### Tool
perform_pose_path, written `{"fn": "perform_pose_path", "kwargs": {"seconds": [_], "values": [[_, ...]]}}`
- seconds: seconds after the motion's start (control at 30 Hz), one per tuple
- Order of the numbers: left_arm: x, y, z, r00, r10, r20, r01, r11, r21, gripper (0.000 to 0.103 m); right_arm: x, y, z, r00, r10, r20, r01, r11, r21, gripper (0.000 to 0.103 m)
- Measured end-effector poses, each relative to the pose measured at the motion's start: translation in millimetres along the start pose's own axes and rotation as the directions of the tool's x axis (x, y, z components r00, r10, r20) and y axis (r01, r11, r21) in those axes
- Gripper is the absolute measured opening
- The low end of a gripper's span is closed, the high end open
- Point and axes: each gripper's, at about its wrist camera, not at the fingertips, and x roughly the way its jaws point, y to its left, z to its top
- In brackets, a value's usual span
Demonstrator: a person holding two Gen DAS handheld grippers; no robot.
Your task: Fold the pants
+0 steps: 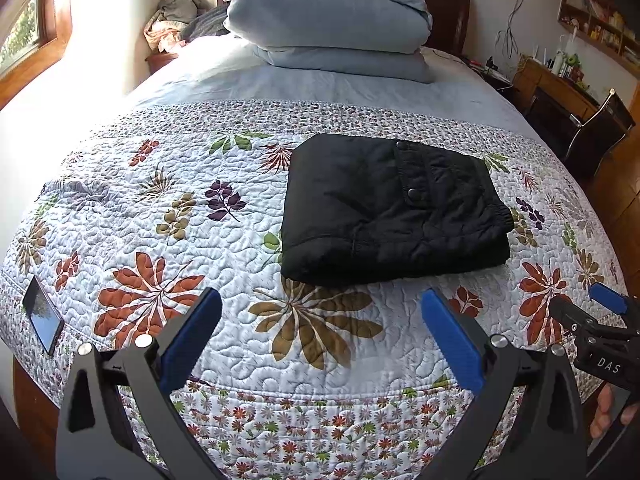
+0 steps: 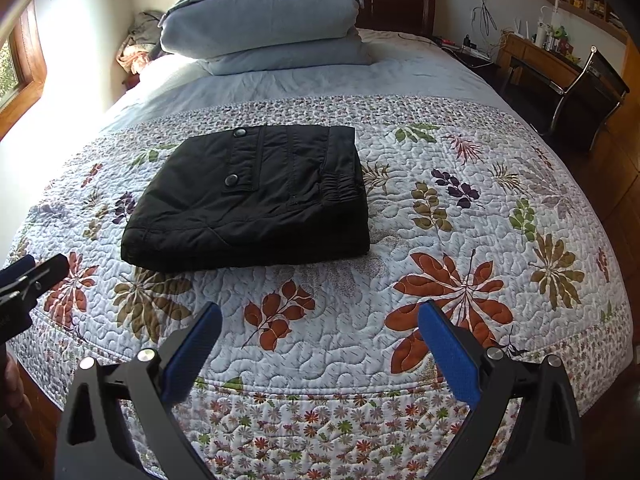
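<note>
Black quilted pants (image 1: 392, 208) lie folded into a compact rectangle on the floral quilt, snap buttons and elastic waistband facing up; the right wrist view shows the same pants (image 2: 252, 200) left of centre. My left gripper (image 1: 320, 304) hovers open above the quilt, short of the bundle's near edge, nothing between its blue pads. My right gripper (image 2: 320, 316) is also open and empty, near the foot of the bed, to the right of the bundle. Each gripper's tip shows at the edge of the other's view.
A phone (image 1: 42, 314) lies at the quilt's near left corner. Stacked blue duvets (image 1: 332, 20) sit at the headboard. A desk and a chair (image 2: 580, 92) stand right of the bed, a window (image 1: 24, 36) to the left. A person's hand (image 1: 608, 412) holds the right gripper.
</note>
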Motion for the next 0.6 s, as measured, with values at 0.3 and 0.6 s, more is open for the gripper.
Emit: {"fn": "perform_pose_path", "kwargs": {"seconds": [0.3,0.6], "values": [[2.0,1.3,-0.8,1.000,0.005,-0.005,-0.005,1.000,0.001,0.100,-0.7,0.8,0.4,1.000,-0.001,0.001,0.001,1.000,-0.001,0.099],[4.8,2.8,-1.0,1.000,0.005,-0.012,-0.005,1.000,0.003,0.100,-0.7,1.1,1.0,1.000,-0.002,0.000,0.002,1.000,-0.007,0.099]]}}
